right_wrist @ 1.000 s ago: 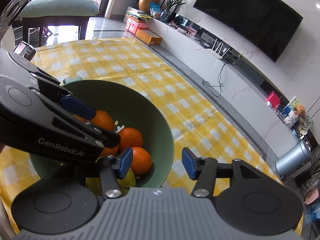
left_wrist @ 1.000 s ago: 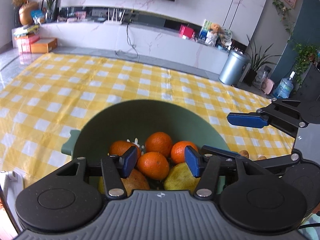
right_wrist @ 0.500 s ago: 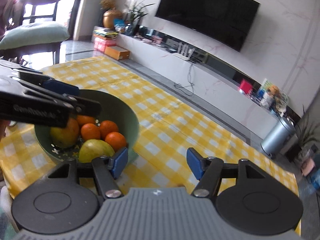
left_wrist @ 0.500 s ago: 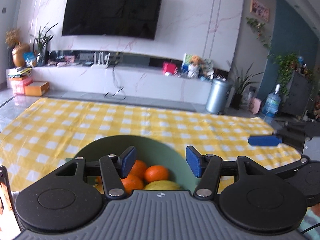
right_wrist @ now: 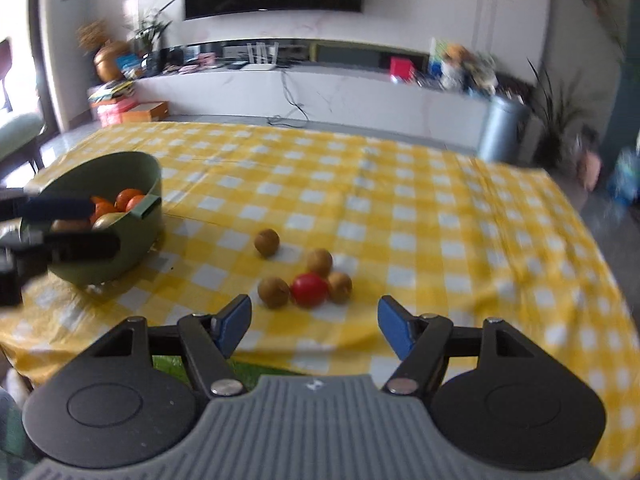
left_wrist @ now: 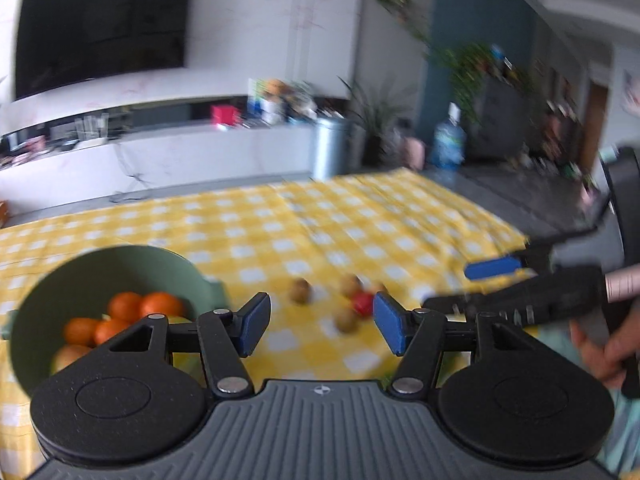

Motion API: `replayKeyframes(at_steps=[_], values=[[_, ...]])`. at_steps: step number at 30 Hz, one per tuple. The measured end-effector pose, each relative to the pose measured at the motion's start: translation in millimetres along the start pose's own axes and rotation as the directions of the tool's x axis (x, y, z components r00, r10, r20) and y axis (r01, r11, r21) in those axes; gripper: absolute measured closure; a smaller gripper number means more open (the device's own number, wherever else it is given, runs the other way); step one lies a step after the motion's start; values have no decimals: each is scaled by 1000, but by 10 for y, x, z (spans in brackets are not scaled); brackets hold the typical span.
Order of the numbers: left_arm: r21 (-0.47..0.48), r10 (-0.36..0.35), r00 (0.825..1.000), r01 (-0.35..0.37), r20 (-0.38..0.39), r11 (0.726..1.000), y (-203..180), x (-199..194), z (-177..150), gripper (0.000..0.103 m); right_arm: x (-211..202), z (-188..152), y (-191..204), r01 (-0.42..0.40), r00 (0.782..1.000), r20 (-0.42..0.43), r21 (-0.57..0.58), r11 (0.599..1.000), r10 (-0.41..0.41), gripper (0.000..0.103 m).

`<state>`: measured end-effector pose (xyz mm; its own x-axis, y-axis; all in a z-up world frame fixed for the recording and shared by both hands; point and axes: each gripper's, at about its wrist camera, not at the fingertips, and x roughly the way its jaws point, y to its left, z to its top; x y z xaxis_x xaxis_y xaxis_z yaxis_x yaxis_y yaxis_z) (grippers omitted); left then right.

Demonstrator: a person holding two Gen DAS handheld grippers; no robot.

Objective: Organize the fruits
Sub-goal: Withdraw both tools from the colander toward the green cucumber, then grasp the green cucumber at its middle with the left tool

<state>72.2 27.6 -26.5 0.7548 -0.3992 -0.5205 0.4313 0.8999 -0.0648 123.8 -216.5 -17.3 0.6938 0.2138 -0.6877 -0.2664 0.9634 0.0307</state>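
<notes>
A green bowl (right_wrist: 132,168) (left_wrist: 120,264) holds several oranges (left_wrist: 160,306) and yellow-green fruit at the table's left. On the yellow checked cloth lie several brown kiwis (right_wrist: 267,242) and a red tomato (right_wrist: 309,289), also blurred in the left wrist view (left_wrist: 362,303). My right gripper (right_wrist: 314,326) is open and empty, just in front of the loose fruit. My left gripper (left_wrist: 320,330) is open and empty, right of the bowl. Each gripper shows at the other view's edge.
The yellow checked tablecloth (right_wrist: 440,220) covers the table; its near edge lies under my right gripper. A TV wall, low white cabinet (right_wrist: 320,92), grey bin (right_wrist: 504,128) and plants stand behind. A chair (right_wrist: 16,136) is at far left.
Both grippers pulled back from over the bowl and swung right. The loose kiwis and tomato came into view. Both stayed open.
</notes>
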Motion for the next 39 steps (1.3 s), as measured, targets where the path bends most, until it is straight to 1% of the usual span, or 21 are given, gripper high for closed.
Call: replayKeyframes(at_steps=[3,5,8,9,10,12,14,16,18,19,21,24,27,30,33,34,37,39], values=[[60,-41,997,45,-59,997,-114,101,-97,33,-4,-91,-99,-13,999,-31,97,995,16,36],[86,-45,995,53,-89,995,-155,158,-167,33,7,-148,-141,-35,998,-54,147,988,43,36],[107,-49,990,63,-131,992,-189,239,-244,33,48,-241,-145,-58,994,-83,177,982,74,38],[110,-54,988,70,-145,991,-193,267,-269,33,62,-267,-142,-61,993,-91,179,982,78,42],[115,-59,986,78,-158,990,-202,292,-290,33,78,-288,-133,-65,992,-98,180,981,84,48],[132,-74,981,99,-182,986,-231,331,-332,33,104,-314,-136,-73,990,-107,190,979,94,54],[155,-95,975,127,-201,980,-276,363,-354,33,110,-331,-161,-64,991,-104,212,975,88,55],[185,-113,971,153,-211,971,-342,382,-371,33,117,-349,-234,-58,991,-104,257,965,87,55],[222,-120,966,171,-227,960,-412,427,-364,33,167,-361,-332,-71,986,-120,322,944,115,55],[242,-116,964,174,-238,955,-450,453,-365,33,187,-368,-376,-75,984,-124,355,932,127,55],[286,-95,960,172,-265,943,-525,544,-355,33,218,-374,-415,-82,981,-132,384,920,142,54],[351,-65,952,174,-301,920,-628,636,-370,33,250,-379,-406,-75,979,-149,382,921,141,53],[424,-30,943,178,-332,888,-743,718,-381,33,265,-389,-431,-81,977,-152,394,915,152,48],[485,-2,933,190,-361,854,-835,809,-395,33,277,-398,-451,-88,975,-154,404,911,163,47],[526,34,921,191,-387,828,-890,913,-398,32,289,-404,-465,-97,973,-151,408,908,172,47],[530,31,921,196,-388,825,-896,928,-388,32,290,-406,-472,-101,973,-149,410,906,176,46],[529,31,908,216,-419,820,-903,1003,-341,32,290,-408,-491,-112,972,-141,418,901,187,44],[532,30,898,233,-440,814,-915,1030,-313,34,292,-409,-498,-117,972,-138,421,899,191,44]])
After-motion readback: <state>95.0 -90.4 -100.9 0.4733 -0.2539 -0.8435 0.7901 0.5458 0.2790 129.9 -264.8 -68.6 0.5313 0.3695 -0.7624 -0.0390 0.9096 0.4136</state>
